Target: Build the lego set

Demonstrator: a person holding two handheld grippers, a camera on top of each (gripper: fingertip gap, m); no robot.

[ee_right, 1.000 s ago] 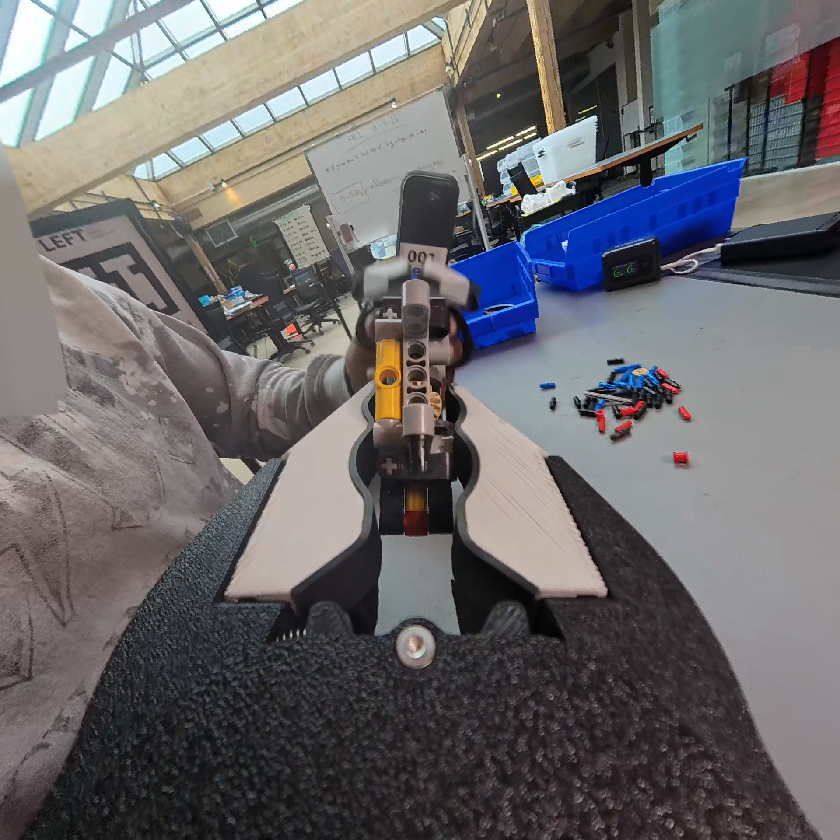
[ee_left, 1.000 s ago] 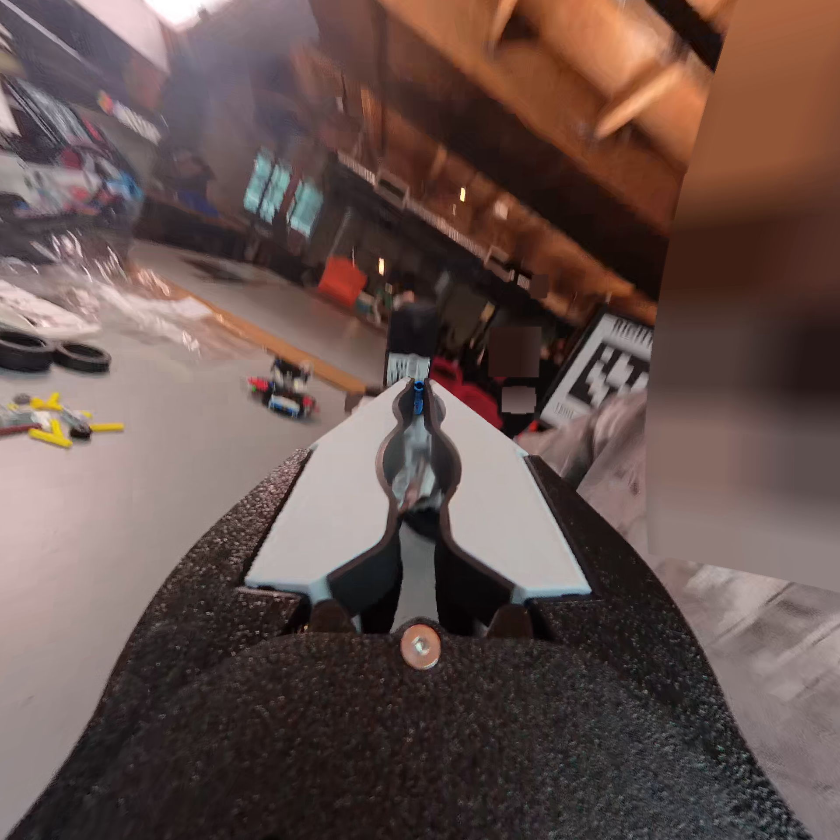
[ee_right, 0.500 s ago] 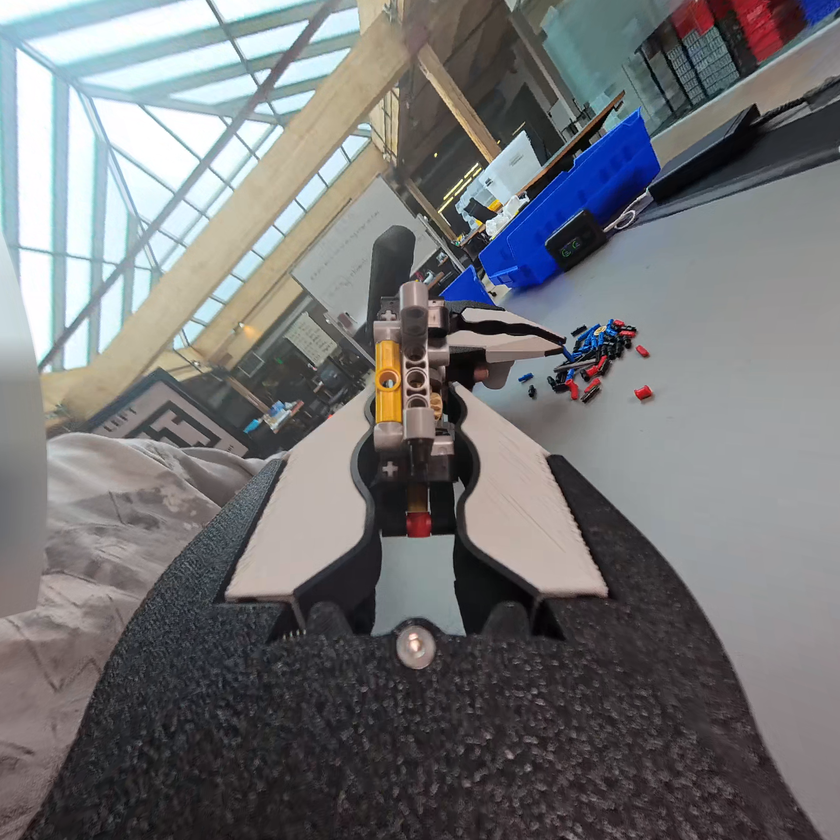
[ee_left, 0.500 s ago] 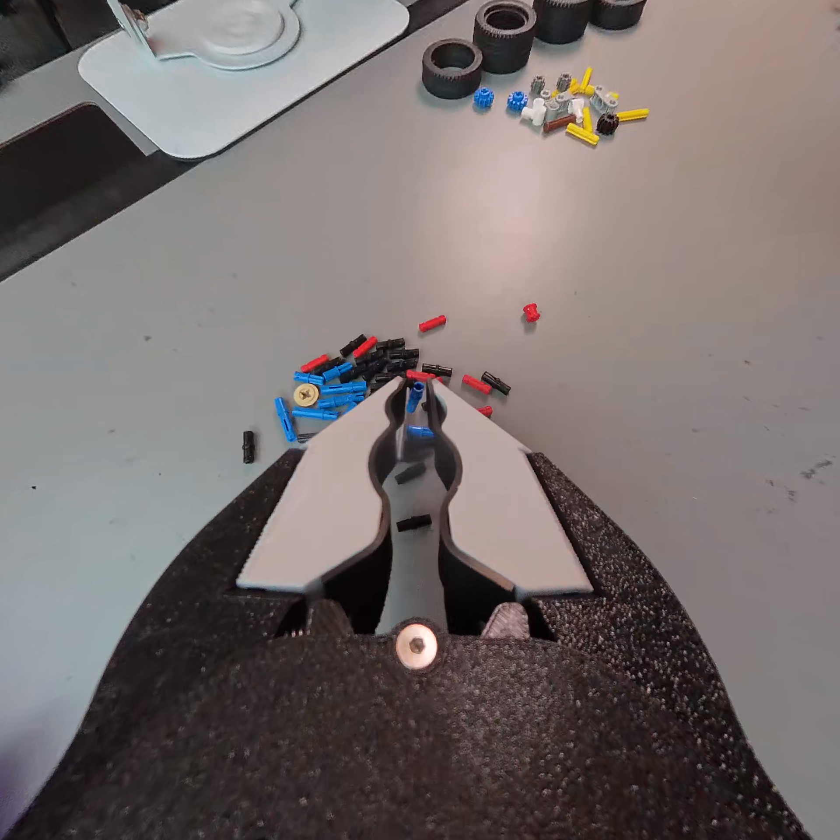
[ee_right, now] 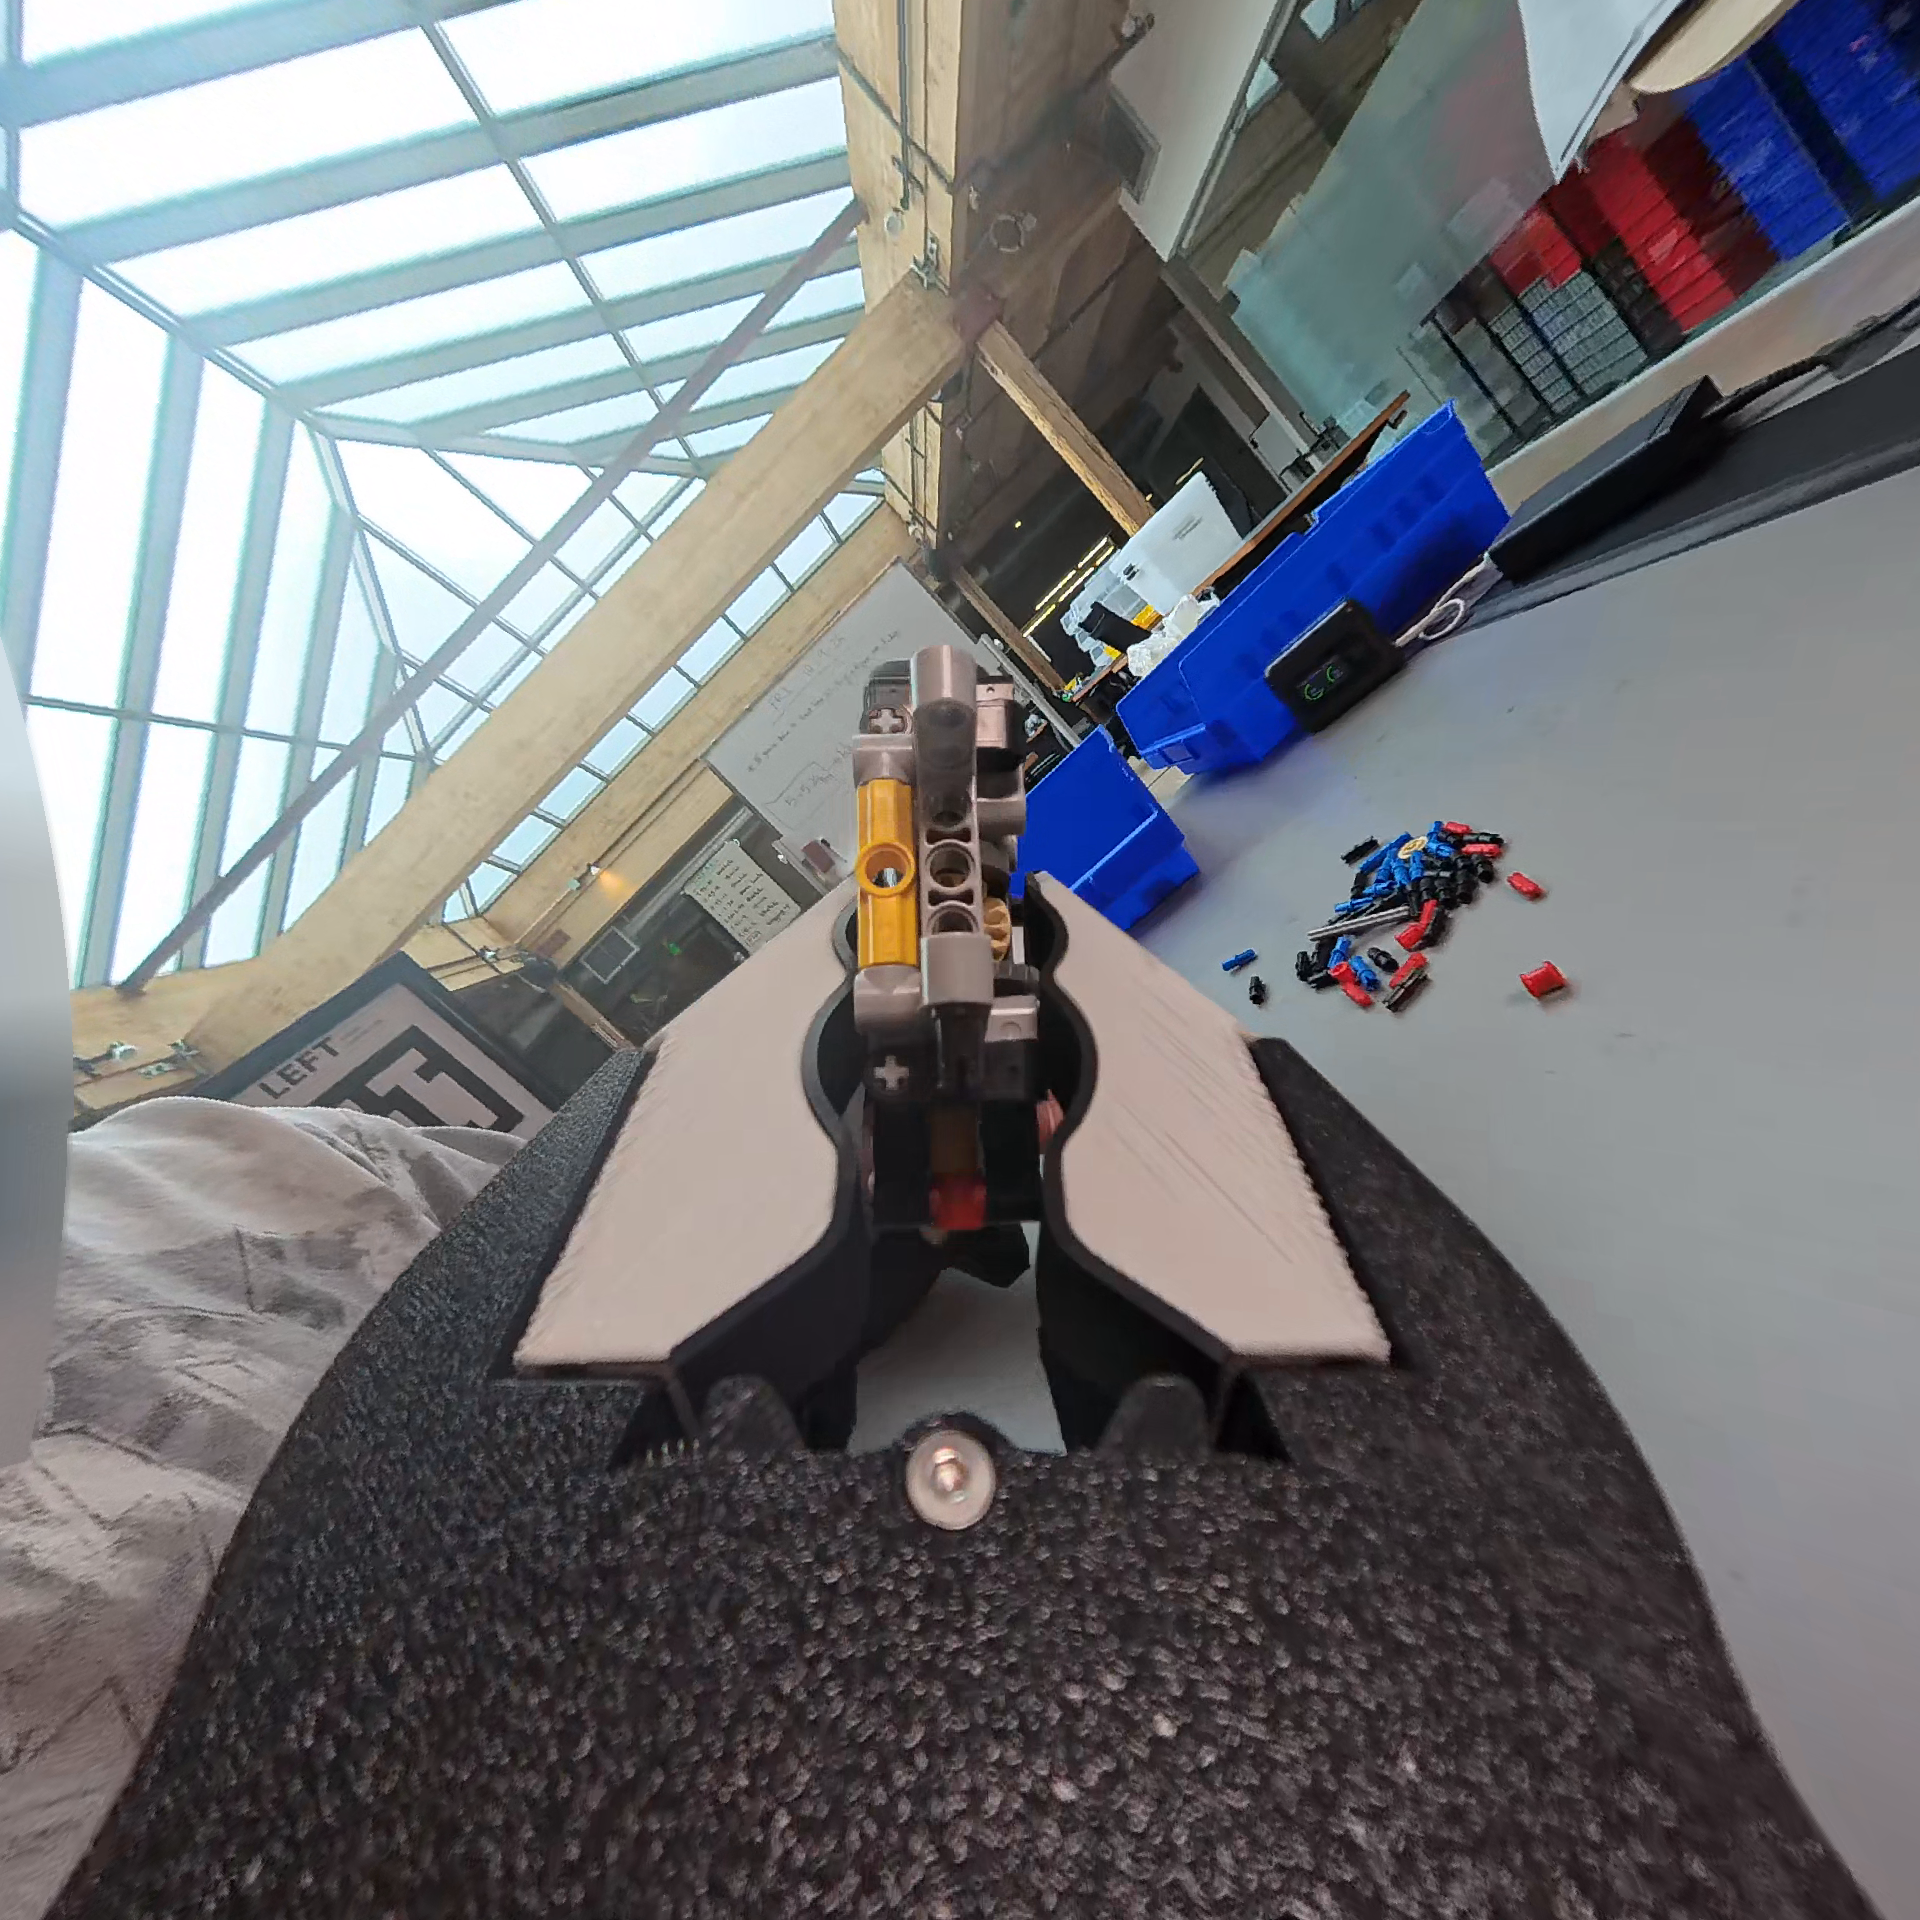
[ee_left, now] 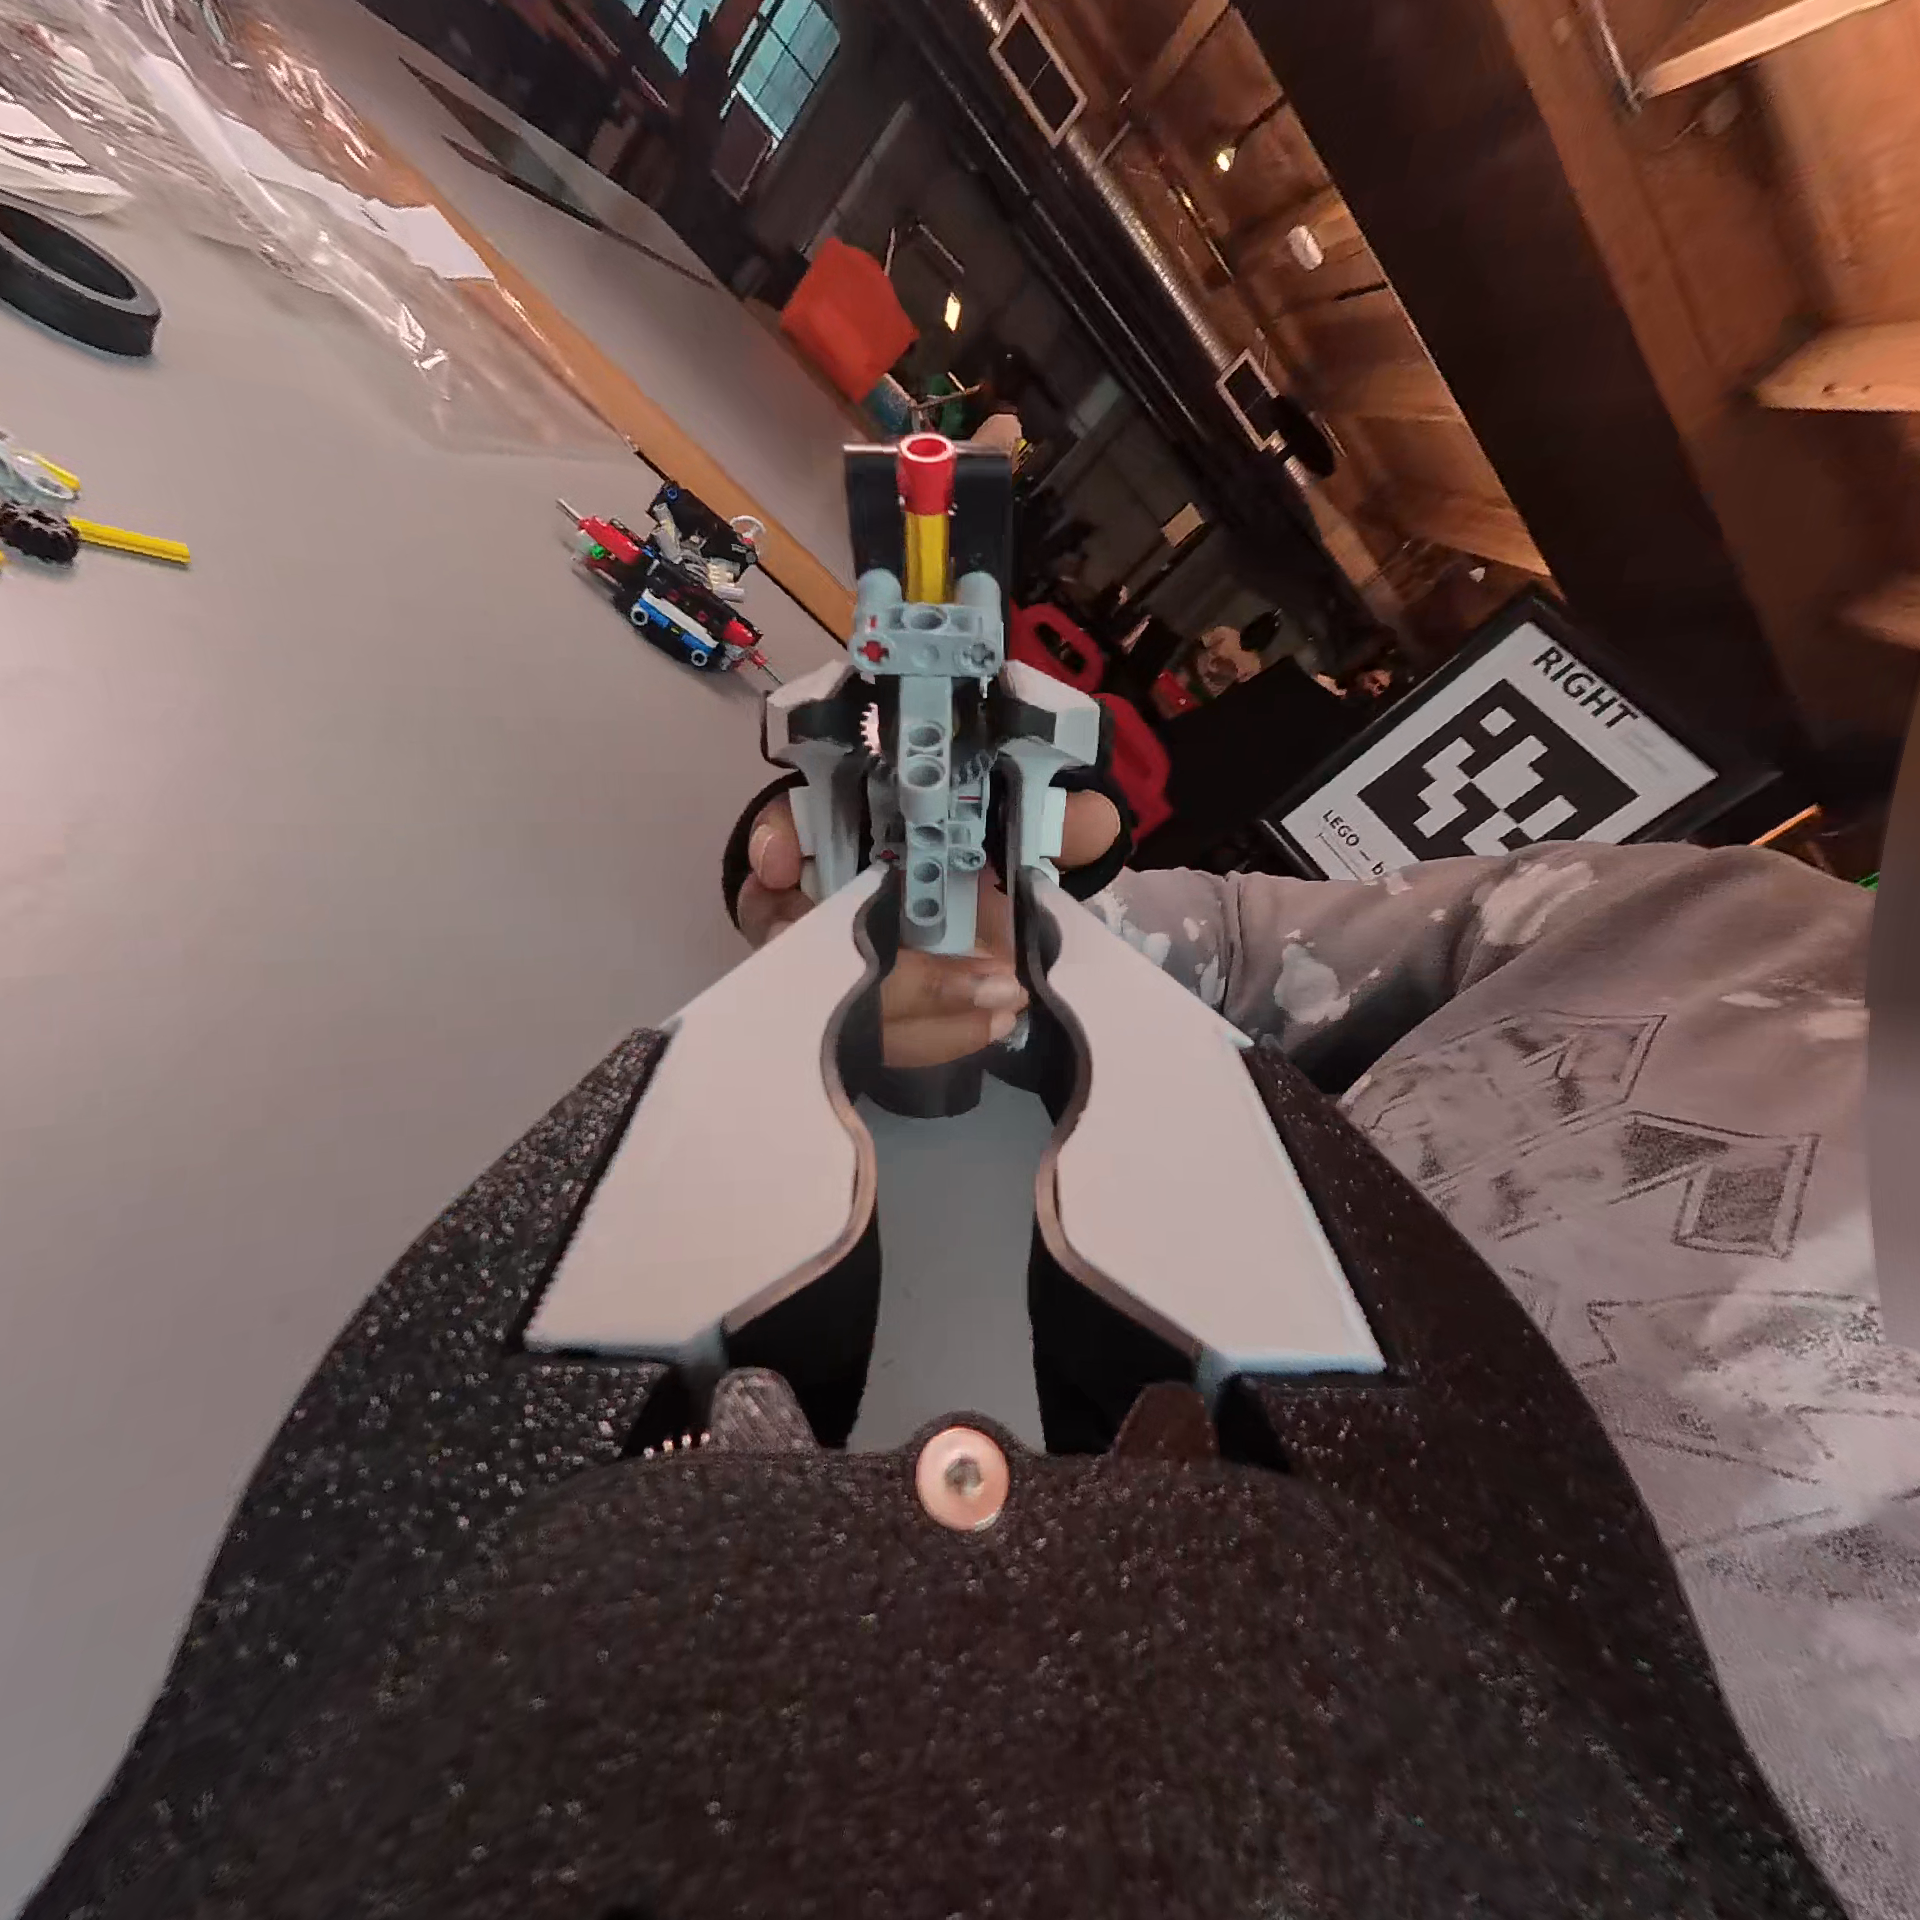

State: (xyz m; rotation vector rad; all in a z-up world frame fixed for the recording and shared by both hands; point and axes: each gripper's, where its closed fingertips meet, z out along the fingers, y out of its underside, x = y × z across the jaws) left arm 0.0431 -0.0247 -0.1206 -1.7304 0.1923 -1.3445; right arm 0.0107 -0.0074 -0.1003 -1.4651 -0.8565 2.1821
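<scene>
My right gripper (ee_right: 940, 894) is shut on a lego assembly (ee_right: 935, 862) of grey holed beams, a yellow connector and a yellow axle with a red bush. It holds the assembly in the air. In the left wrist view the right gripper (ee_left: 935, 748) faces me with the assembly (ee_left: 935, 790) upright and the red bush (ee_left: 925, 462) on top. My left gripper (ee_left: 951, 883) is open, its tips on either side of the grey beam's lower end with small gaps. I see no pin in it. A hand (ee_left: 935, 997) shows behind.
A pile of blue, black and red pins (ee_right: 1403, 914) lies on the grey table (ee_right: 1662, 1039), with blue bins (ee_right: 1330, 582) and a black device (ee_right: 1330, 675) behind. The left wrist view shows a small part-built model (ee_left: 686, 592), a tyre (ee_left: 73, 281), yellow parts (ee_left: 125, 540) and a grey sleeve (ee_left: 1558, 1039). The tips of both grippers are at nearly the same place. From either gripper's tips it is about 30 centimeters to the small part-built model (ee_left: 686, 592).
My left gripper has swung up from the pin pile to the assembly. Its jaws now stand wider, and the blue pin it held no longer shows. The right gripper has tilted further up.
</scene>
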